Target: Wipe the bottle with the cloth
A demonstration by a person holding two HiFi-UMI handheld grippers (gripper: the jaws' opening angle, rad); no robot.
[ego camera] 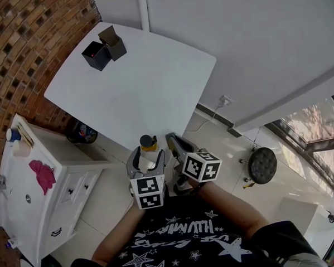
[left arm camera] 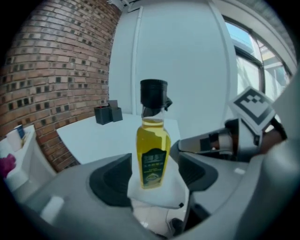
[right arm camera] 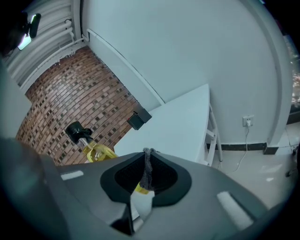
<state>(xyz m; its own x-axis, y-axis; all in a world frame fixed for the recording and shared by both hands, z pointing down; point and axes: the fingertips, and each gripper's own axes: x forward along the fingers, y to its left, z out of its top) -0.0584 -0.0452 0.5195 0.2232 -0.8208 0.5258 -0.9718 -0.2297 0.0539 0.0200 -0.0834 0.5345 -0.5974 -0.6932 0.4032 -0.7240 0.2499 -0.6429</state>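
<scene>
A clear bottle of yellow oil with a black cap stands upright between the jaws of my left gripper. In the left gripper view the bottle rests on a white cloth. The left gripper is open, with a thin gap on each side of the bottle. My right gripper is just right of it, shut on the cloth. In the right gripper view the cloth hangs from the right gripper, and the bottle shows to the left. What bears the bottle from below is hidden.
A white table lies ahead with two black boxes at its far corner. A white cabinet with a pink rag stands at the left by the brick wall. A black stool is at the right.
</scene>
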